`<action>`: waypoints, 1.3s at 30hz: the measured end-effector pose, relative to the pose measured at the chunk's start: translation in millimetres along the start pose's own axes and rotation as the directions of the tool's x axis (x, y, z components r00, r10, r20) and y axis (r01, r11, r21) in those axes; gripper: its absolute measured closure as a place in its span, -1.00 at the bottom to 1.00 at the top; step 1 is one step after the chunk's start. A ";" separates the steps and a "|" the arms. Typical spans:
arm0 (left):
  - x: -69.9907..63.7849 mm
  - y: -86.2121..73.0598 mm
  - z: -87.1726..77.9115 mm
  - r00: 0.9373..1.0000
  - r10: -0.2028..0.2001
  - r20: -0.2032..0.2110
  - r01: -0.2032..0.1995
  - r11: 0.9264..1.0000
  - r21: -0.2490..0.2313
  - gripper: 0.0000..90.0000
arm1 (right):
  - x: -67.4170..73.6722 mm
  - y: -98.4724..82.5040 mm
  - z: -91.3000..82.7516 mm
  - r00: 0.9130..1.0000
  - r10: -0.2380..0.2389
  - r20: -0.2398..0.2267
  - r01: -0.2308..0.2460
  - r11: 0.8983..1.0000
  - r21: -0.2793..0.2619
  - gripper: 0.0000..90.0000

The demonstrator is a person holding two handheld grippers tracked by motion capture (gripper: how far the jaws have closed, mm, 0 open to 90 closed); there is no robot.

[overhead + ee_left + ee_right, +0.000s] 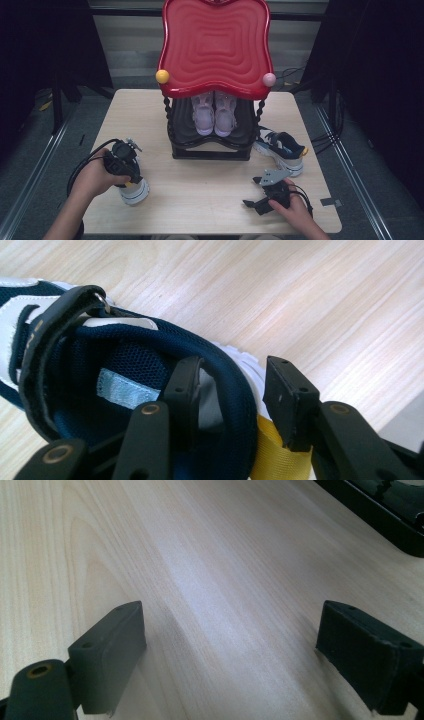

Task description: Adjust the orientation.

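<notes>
Navy mesh sneaker [150, 365], white sole, yellow heel tab [275, 450].

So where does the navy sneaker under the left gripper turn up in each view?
High view: the navy sneaker stands at the table's front left, below the left gripper.
Left gripper view: its heel collar is in the lower left, one jaw inside the collar, the other outside by the yellow pull tab.
Right gripper view: just open jaws over bare wood.
Shared landmark: the light wooden table, whose grain runs through all three.
</notes>
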State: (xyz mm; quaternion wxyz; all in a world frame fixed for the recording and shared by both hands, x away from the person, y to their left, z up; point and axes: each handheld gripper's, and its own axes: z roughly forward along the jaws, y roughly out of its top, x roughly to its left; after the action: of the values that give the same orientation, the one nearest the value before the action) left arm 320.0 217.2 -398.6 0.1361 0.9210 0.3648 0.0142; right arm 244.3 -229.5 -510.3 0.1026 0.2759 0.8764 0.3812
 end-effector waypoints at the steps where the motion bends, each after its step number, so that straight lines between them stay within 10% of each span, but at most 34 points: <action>1: 0.8 0.0 -0.1 1.000 0.006 0.000 -0.006 1.000 0.002 0.32 | 0.0 0.0 0.0 1.000 0.000 0.000 0.000 1.000 0.000 -0.75; 13: -3.5 -1.5 -1.8 1.000 0.009 0.020 -0.008 0.999 -0.054 0.70 | 0.0 0.0 0.0 1.000 0.000 0.000 0.000 1.000 0.000 -0.75; 39: -18.7 13.2 1.4 0.991 0.112 0.070 -0.107 0.992 -0.065 0.52 | 0.0 0.0 0.0 1.000 0.001 0.000 -0.001 1.000 0.000 -0.75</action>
State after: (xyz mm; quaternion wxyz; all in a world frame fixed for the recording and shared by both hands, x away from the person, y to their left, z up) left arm 315.3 195.0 -395.1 0.1765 0.9350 0.3077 -0.0012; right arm 244.3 -229.5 -510.3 0.1023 0.2761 0.8763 0.3812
